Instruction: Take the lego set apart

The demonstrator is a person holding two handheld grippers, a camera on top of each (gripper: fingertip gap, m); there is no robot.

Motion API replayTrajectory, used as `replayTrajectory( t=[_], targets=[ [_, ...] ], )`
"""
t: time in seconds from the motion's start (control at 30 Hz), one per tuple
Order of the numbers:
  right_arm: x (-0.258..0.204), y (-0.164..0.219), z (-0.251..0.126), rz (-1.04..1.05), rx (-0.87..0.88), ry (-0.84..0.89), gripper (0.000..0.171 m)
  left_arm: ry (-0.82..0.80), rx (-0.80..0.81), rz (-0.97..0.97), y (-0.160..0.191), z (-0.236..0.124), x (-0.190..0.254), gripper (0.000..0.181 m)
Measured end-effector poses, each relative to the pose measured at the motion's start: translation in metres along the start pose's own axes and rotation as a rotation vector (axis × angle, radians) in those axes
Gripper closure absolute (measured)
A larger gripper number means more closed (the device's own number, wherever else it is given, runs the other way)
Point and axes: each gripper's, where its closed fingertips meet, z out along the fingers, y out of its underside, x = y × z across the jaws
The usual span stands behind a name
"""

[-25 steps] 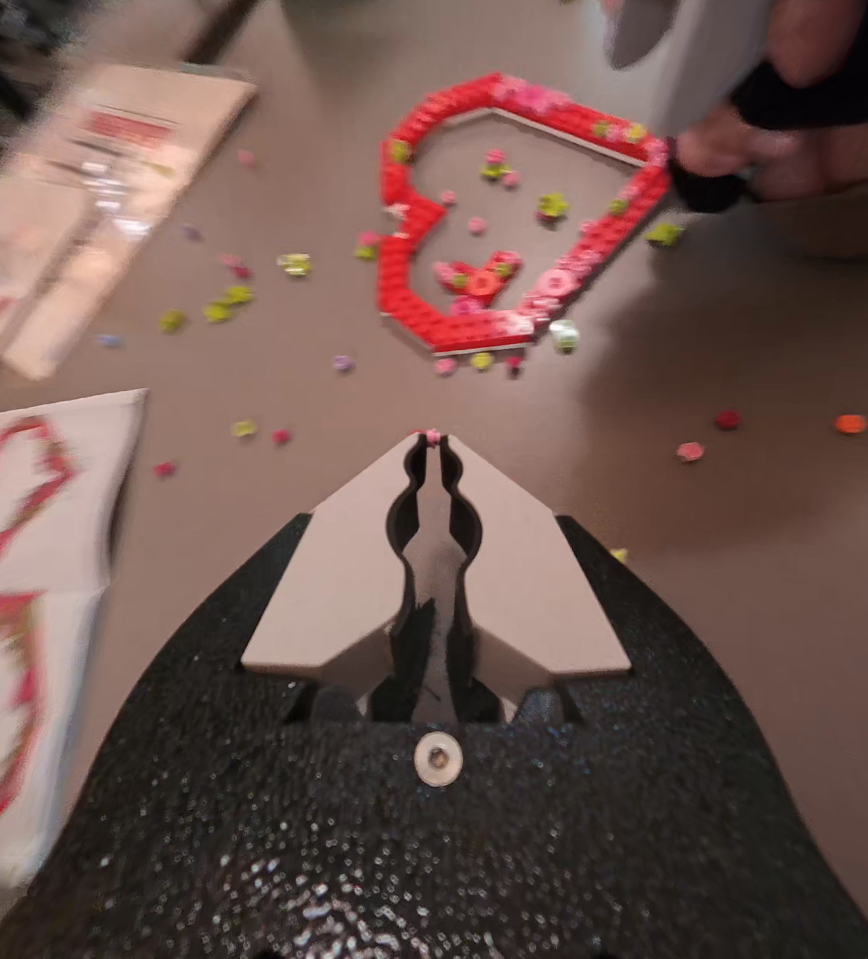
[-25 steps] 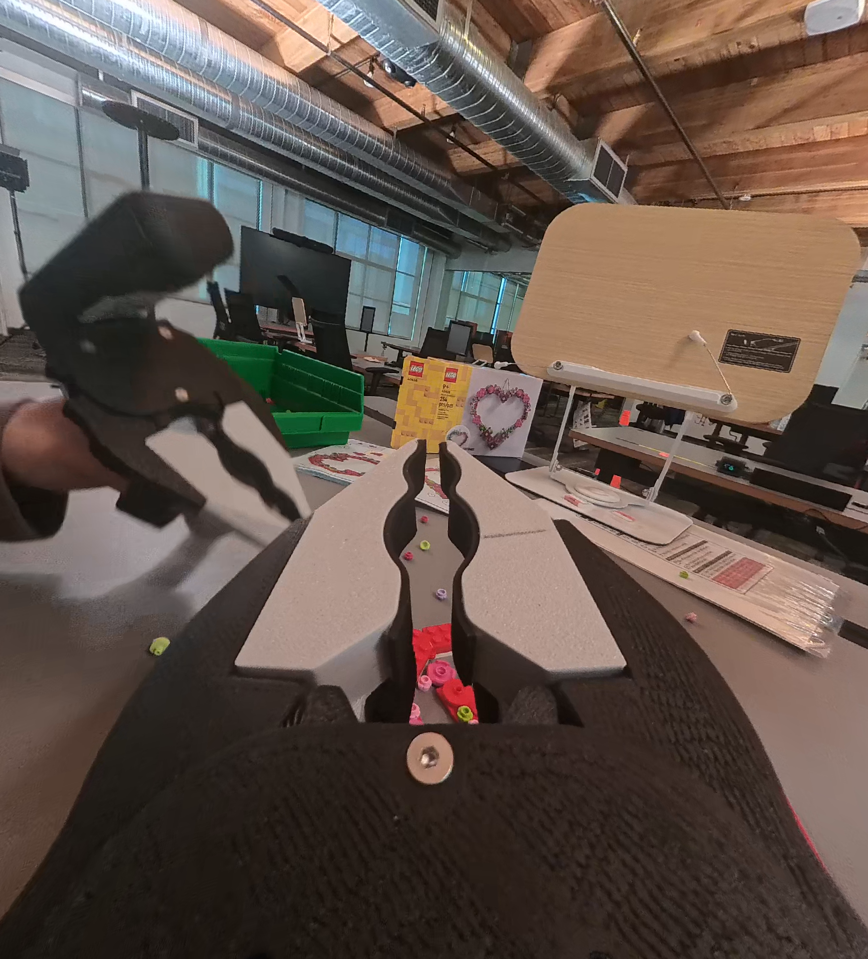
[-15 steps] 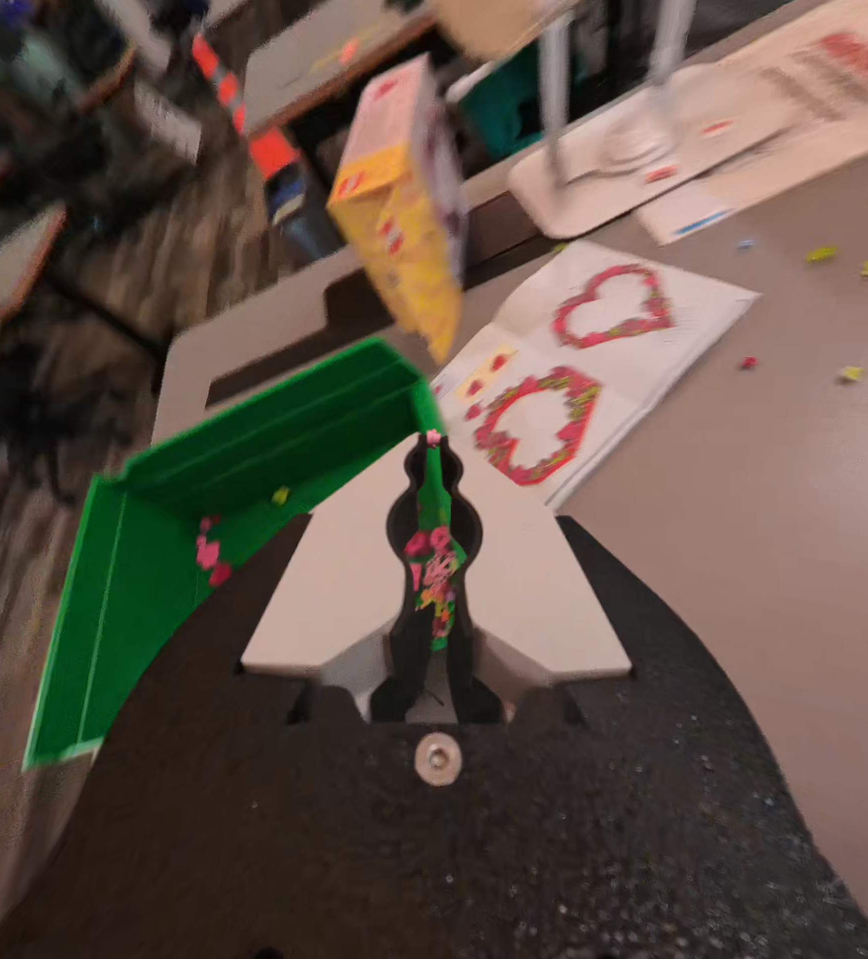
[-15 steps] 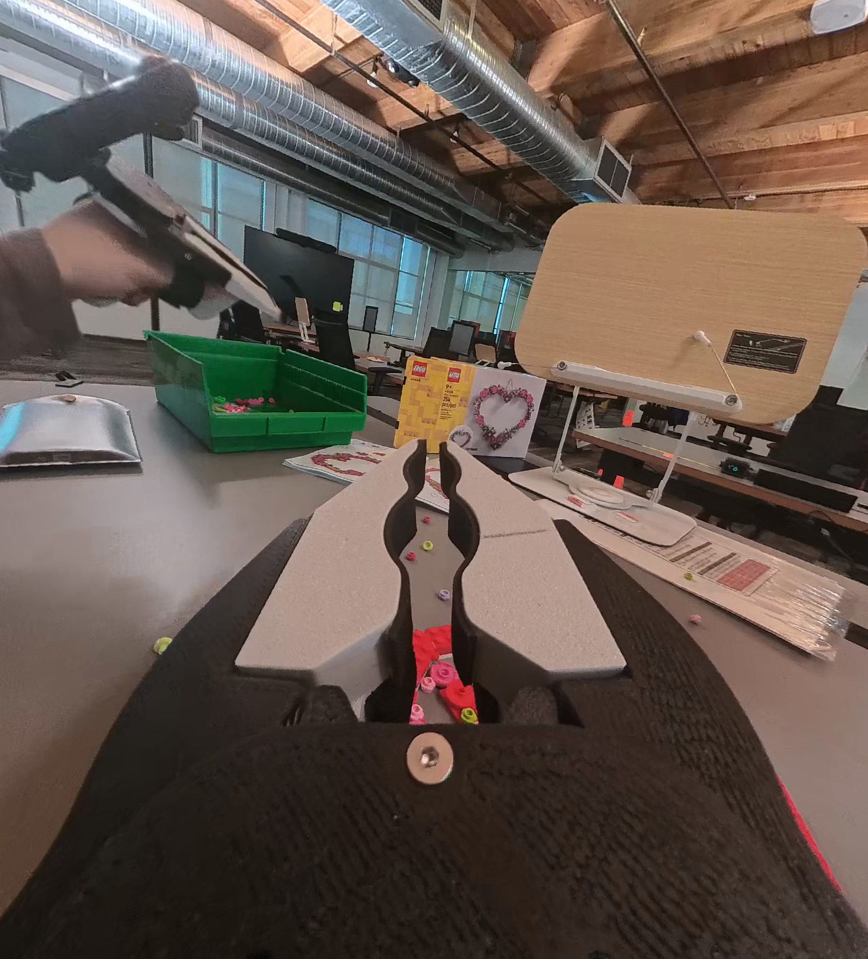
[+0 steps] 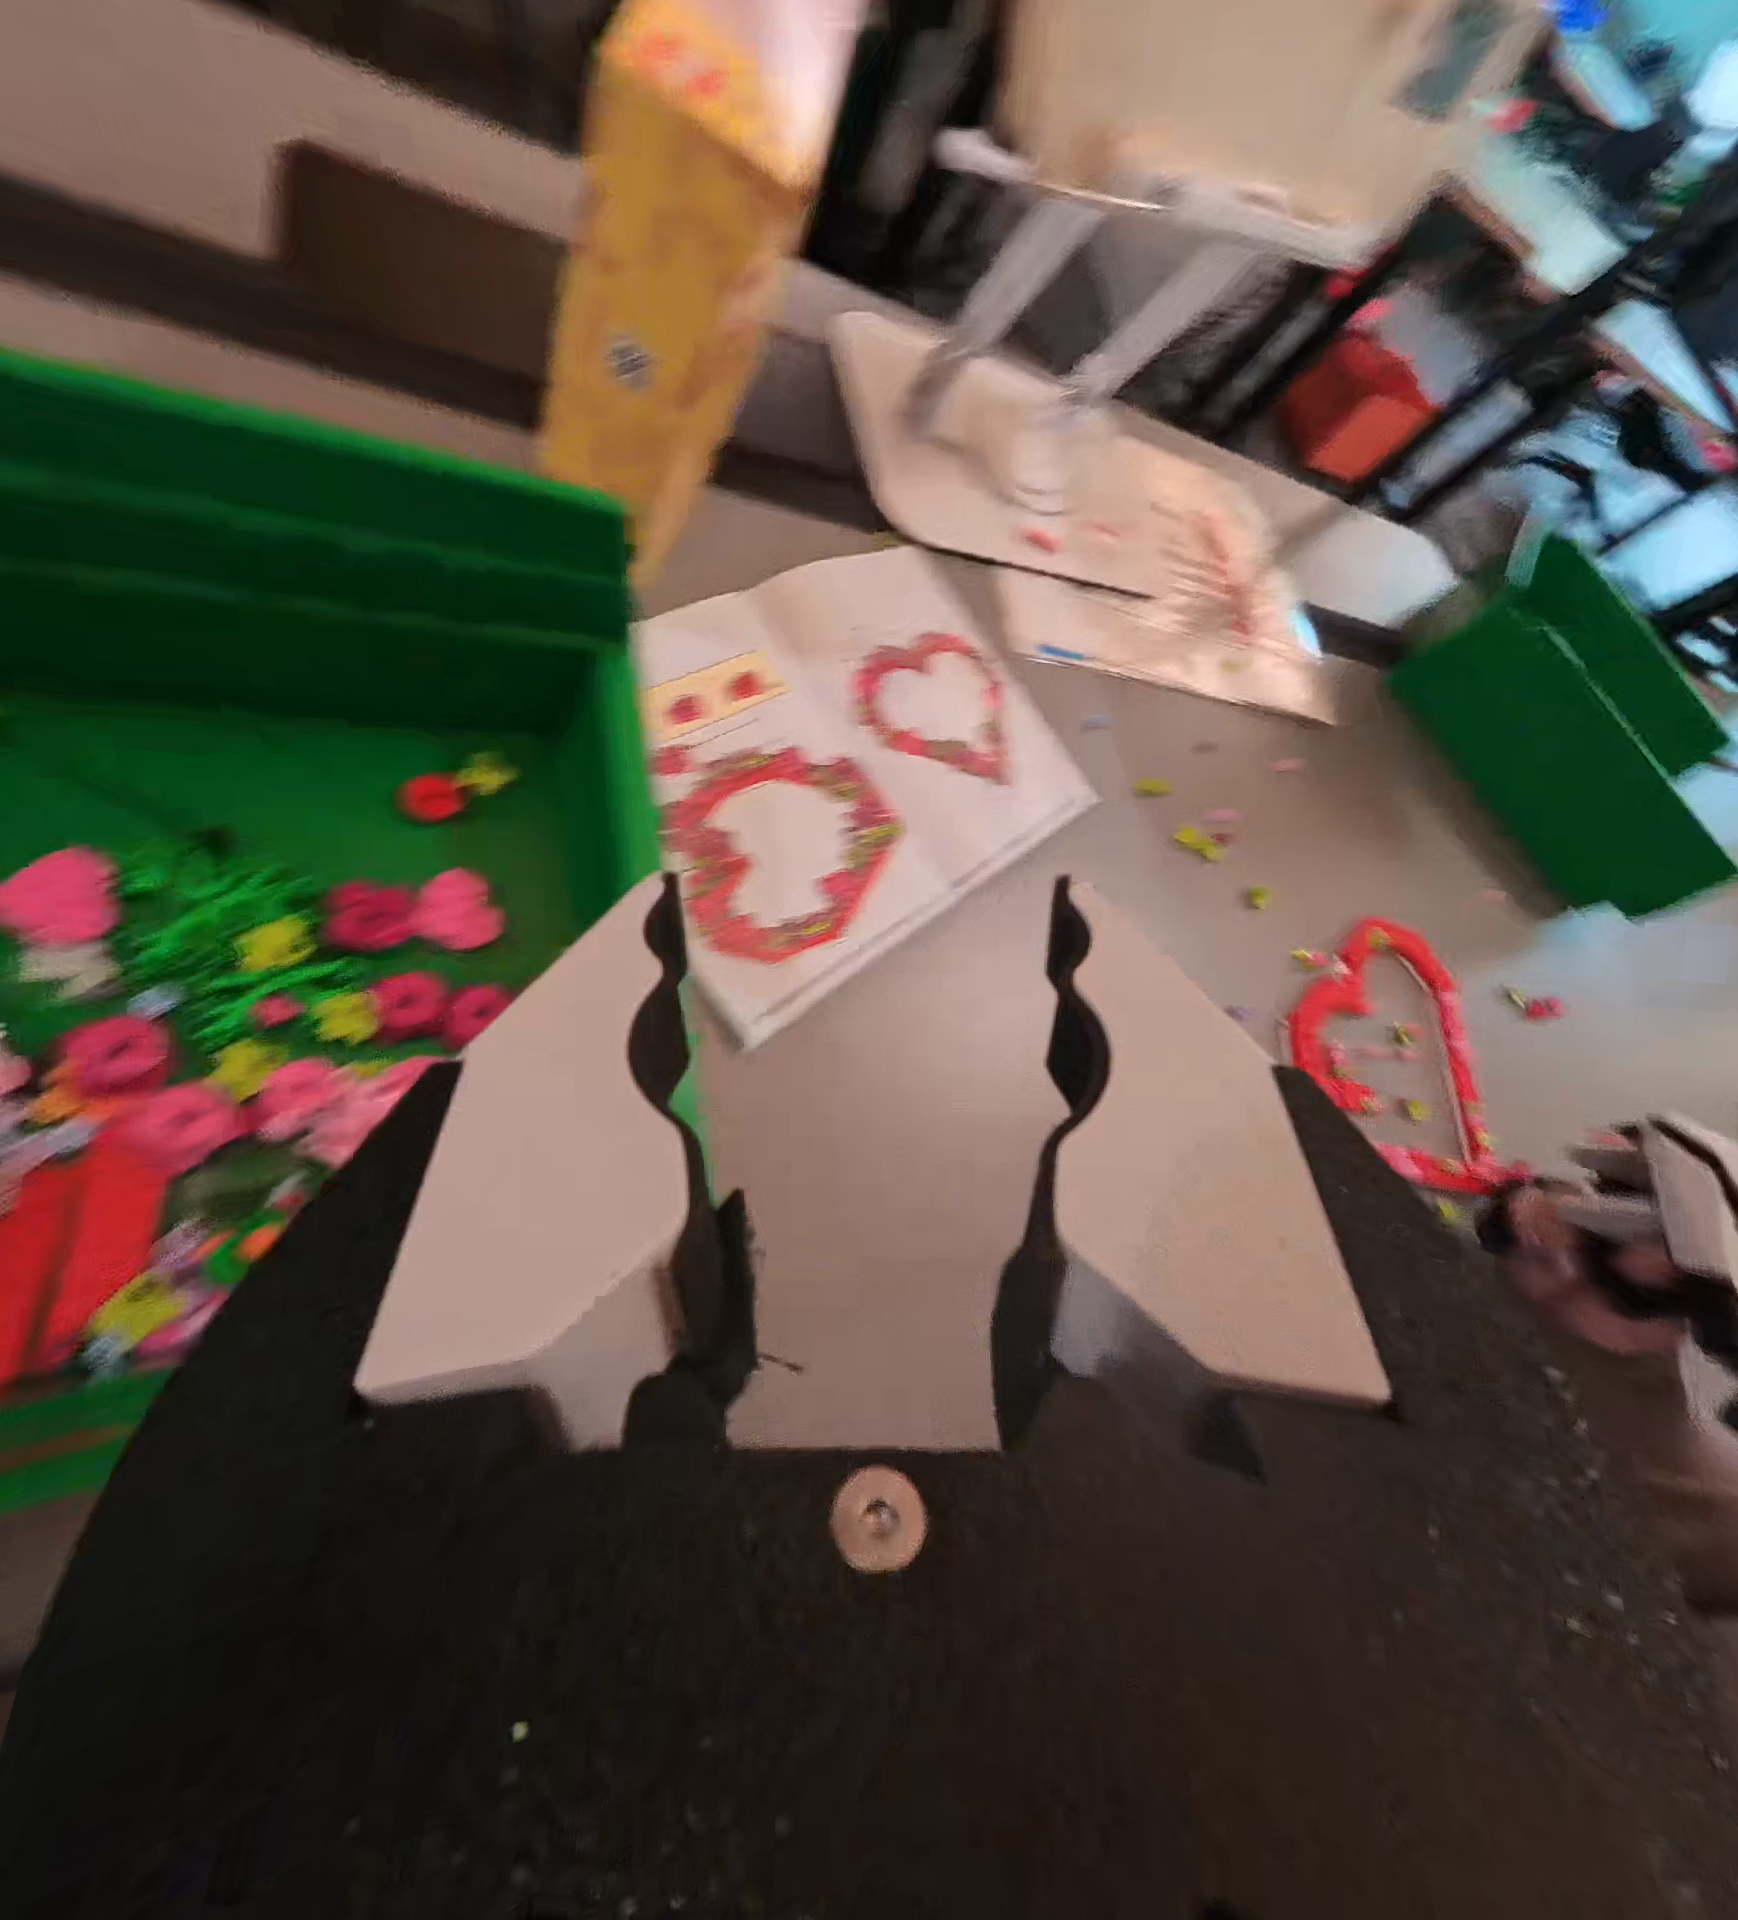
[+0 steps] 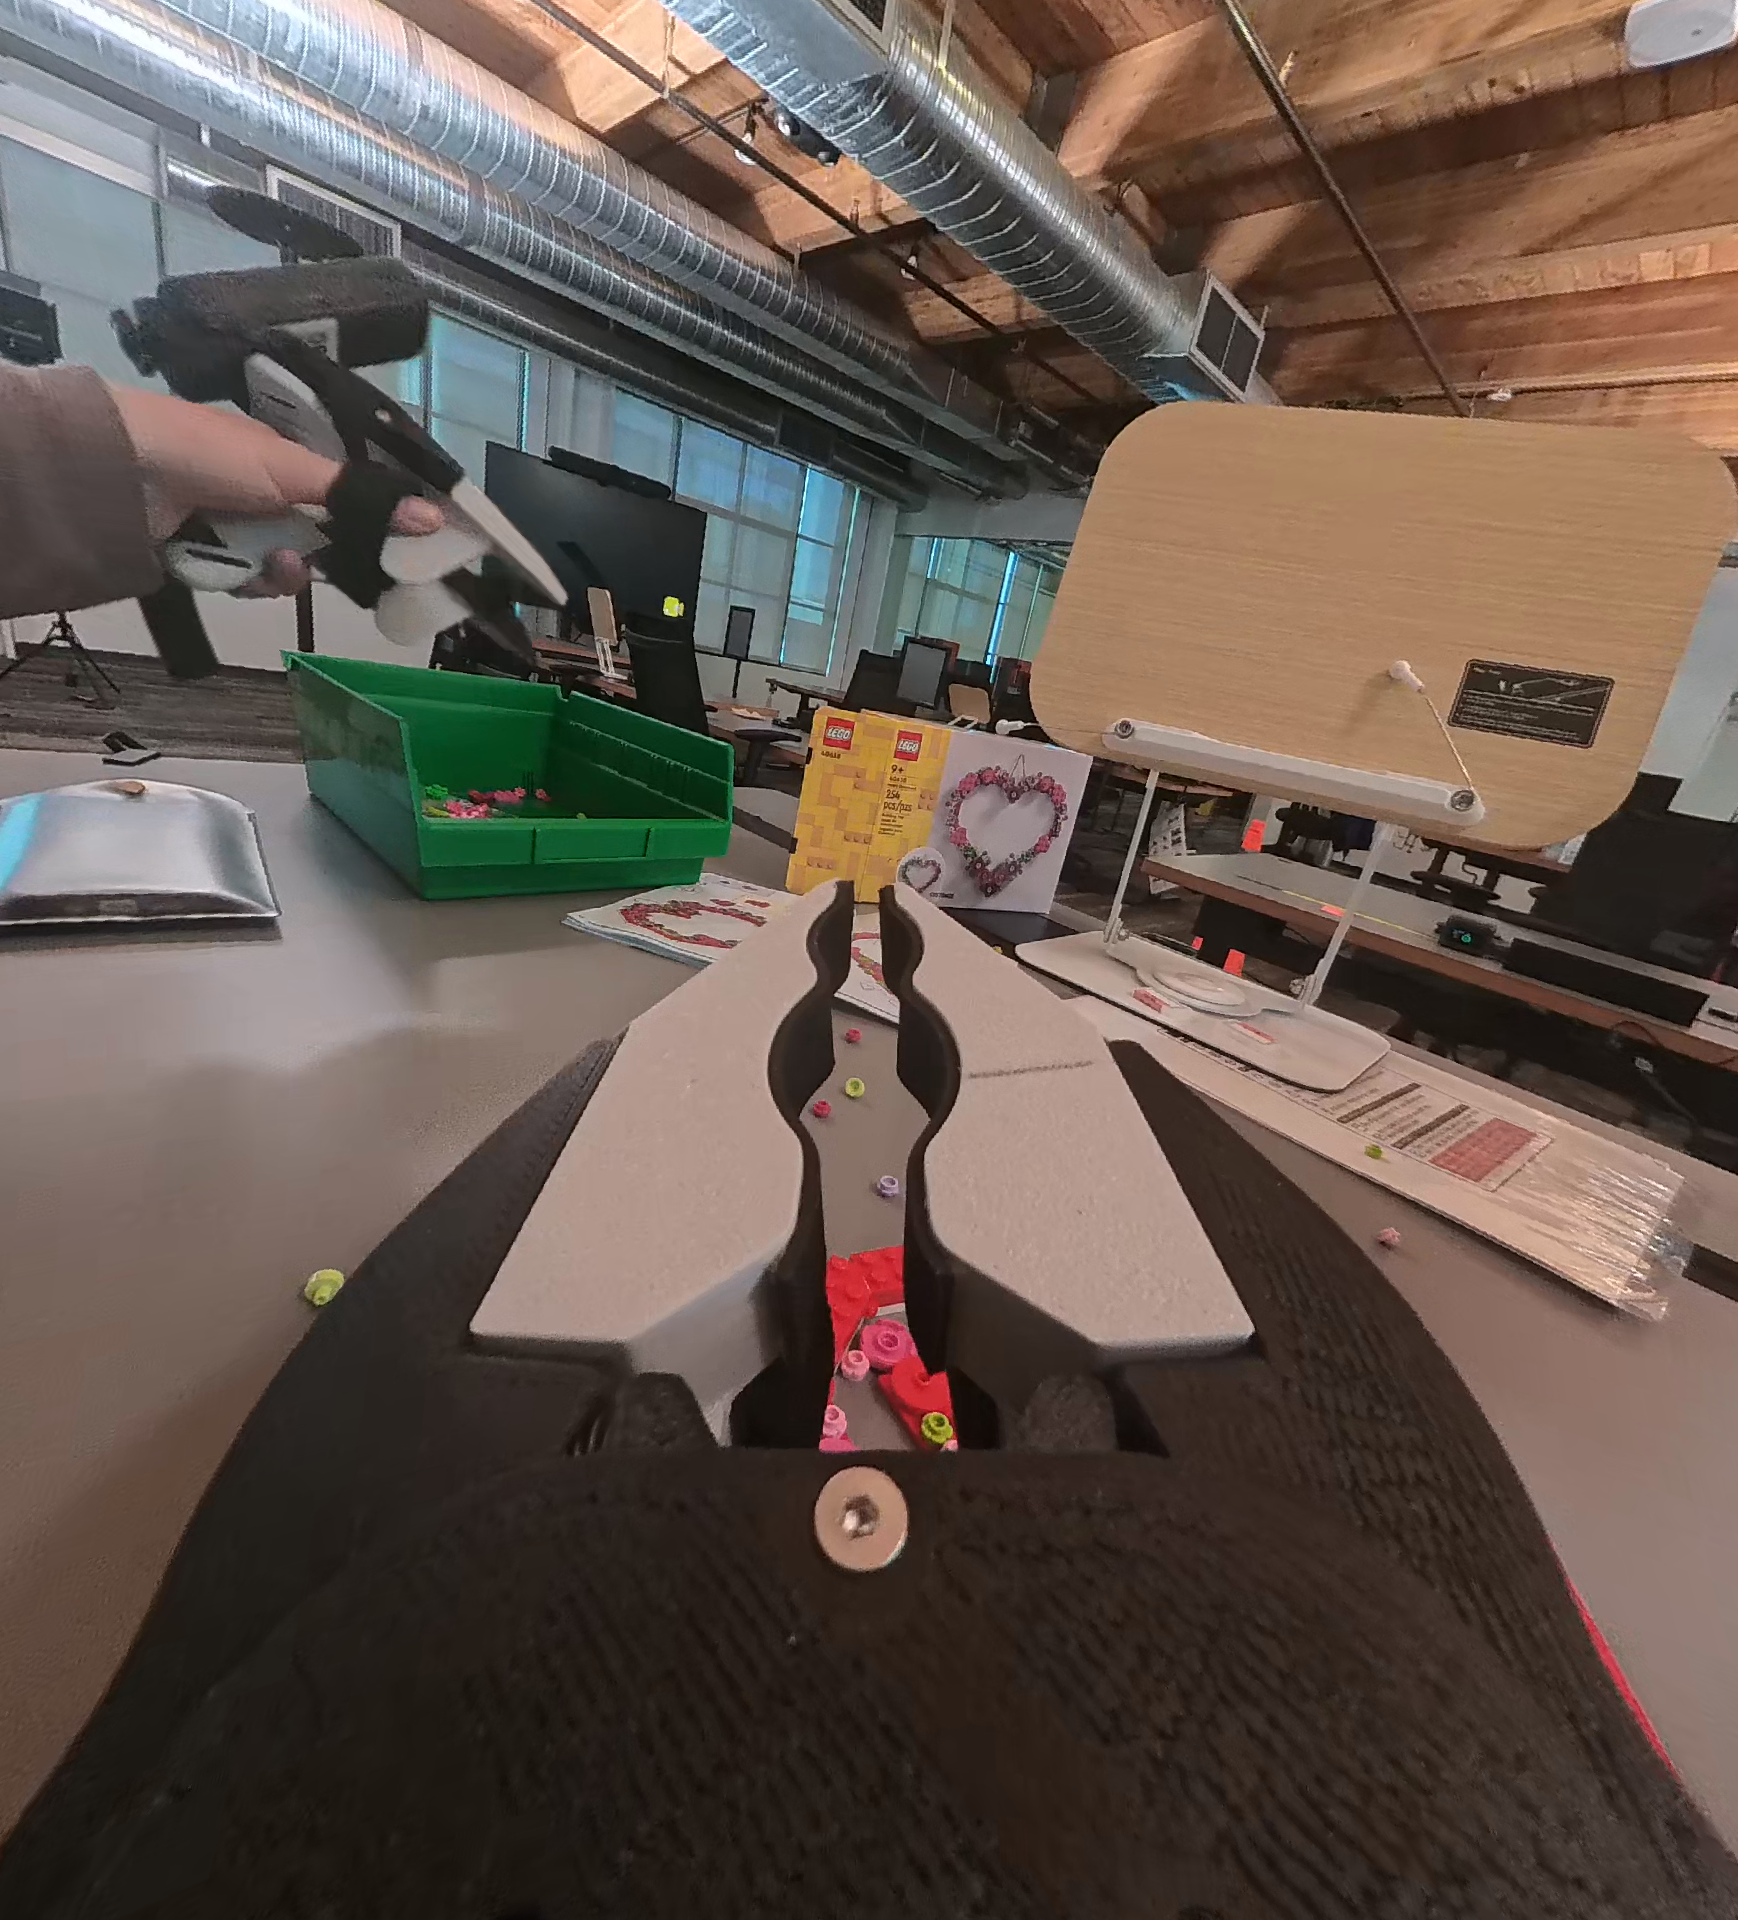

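Observation:
The red heart-shaped lego frame point(image 5: 1436, 1029) lies on the grey table at the right of the left wrist view. A green bin point(image 5: 273, 582) at the left holds several pink, red and yellow-green pieces point(image 5: 117, 1049). My left gripper point(image 5: 862, 888) is open and empty, over the bin's right wall. In the right wrist view it point(image 6: 522, 603) hangs above the bin point(image 6: 584, 842). My right gripper point(image 6: 867, 894) is shut, low over the frame; red and pink pieces point(image 6: 870, 1288) show between its fingers. Nothing shows between its tips.
An open instruction booklet point(image 5: 865, 790) lies beside the bin. A yellow lego box point(image 6: 865, 800), a wooden book stand point(image 6: 1364, 623) and a plastic-wrapped sheet point(image 6: 1467, 1153) stand behind. A silver pouch point(image 6: 106, 852) lies far left. A second green bin point(image 5: 1561, 748) stands at the right. Small loose pieces point(image 6: 323, 1286) dot the table. About 35 centimetres separates my left fingertips from my right.
My left gripper swung from the heart frame to the green bin, shut on a tiny pink piece, and has now opened; the piece is gone from its tips. The right gripper has stayed put.

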Motion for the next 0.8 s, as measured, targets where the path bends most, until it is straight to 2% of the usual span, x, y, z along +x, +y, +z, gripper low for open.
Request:
replayTrajectory(
  t=[0.07, 0.13, 0.2, 0.27, 0.4, 0.5, 0.63, 0.7, 0.77, 0.8],
  targets=[
    [0.000, 0.000, 0.000, -0.001, 0.001, 0.000, 0.168, 0.127, -0.048, 0.142, 0.026, 0.012, 0.047, 0.127],
    [0.000, 0.000, 0.000, -0.002, 0.001, 0.001, 0.168, 0.306, -0.146, 0.266, 0.074, 0.026, 0.104, 0.139],
    [0.001, 0.000, 0.000, 0.002, 0.001, 0.003, 0.168, 0.529, -0.257, 0.300, 0.129, 0.031, 0.161, 0.148],
    [0.002, 0.000, -0.001, 0.002, 0.000, 0.005, 0.168, 0.661, -0.339, 0.349, 0.177, 0.034, 0.196, 0.151],
    [0.003, 0.000, -0.001, 0.004, 0.000, 0.009, 0.168, 0.607, -0.363, 0.647, 0.244, 0.052, 0.208, 0.152],
    [0.003, 0.000, -0.001, 0.011, 0.004, 0.008, 0.168, 0.473, -0.361, 0.801, 0.263, 0.063, 0.194, 0.153],
    [0.002, 0.000, -0.001, 0.018, 0.006, 0.004, 0.168, 0.594, -0.302, 0.702, 0.271, 0.059, 0.209, 0.157],
    [0.002, 0.000, -0.001, 0.018, 0.004, 0.002, 0.168, 0.550, -0.320, 0.720, 0.278, 0.065, 0.201, 0.159],
    [0.002, 0.001, -0.001, 0.018, -0.001, 0.003, 0.168, 0.459, -0.303, 0.728, 0.275, 0.073, 0.189, 0.170],
    [0.002, 0.001, -0.001, 0.018, -0.003, 0.004, 0.168, 0.484, -0.297, 0.716, 0.275, 0.072, 0.192, 0.167]
  ],
)
